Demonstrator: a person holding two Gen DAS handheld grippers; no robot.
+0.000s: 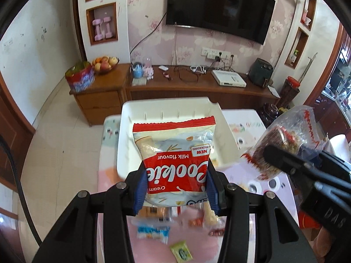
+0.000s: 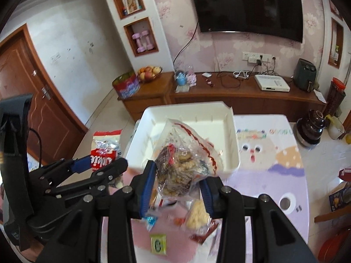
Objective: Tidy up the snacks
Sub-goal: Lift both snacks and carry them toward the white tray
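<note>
**Two snack packs lifted above an unfilled bin**

Living-room setting: a tabletop (image 2: 285, 175) with a cartoon-printed cloth is seen in front of a wooden sideboard and a wall-mounted television. One white bin (image 1: 129, 135) stands at the far end of the tabletop, and no snack is seen resting inside it; the sorting is therefore judged to be at an early stage.

Two packs are held in the air, on the near side of the bin. The left claw (image 1: 176, 186) is clamped by its blue pads on one red-and-white cookie packet (image 1: 175, 151), held upright with its print inverted. The right claw (image 2: 177, 184) is clamped on one clear bag of biscuits (image 2: 179, 160), which is seen against the bin's interior. Both packs are judged to be awaiting placement in the bin.

Below the claws, loose snacks remain on the near part of the tabletop: one green sachet (image 2: 158, 243), one blue-and-white wrapper (image 1: 153, 233), one pale biscuit pack (image 2: 197, 215) and a few small orange or red pieces, blurred beyond a reliable count. At least five items are thus left, besides the two in hand.
</note>
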